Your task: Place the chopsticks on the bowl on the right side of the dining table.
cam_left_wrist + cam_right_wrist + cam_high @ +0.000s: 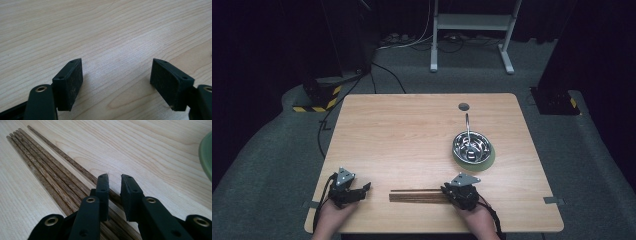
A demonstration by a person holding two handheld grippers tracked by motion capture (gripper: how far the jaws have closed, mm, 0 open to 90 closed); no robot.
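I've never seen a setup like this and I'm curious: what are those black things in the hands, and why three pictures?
A person at a wooden table holds a hand-operated two-jaw clamp in each hand. The high view looks down from above; the other two come from cameras riding on each clamp. The left gripper is open over bare wood, holding nothing. The right gripper has its jaws nearly together, over one stick of a bundle of wooden chopsticks; whether it grips it is unclear. Farther back, a metal bowl with a spoon sits on a green plate.
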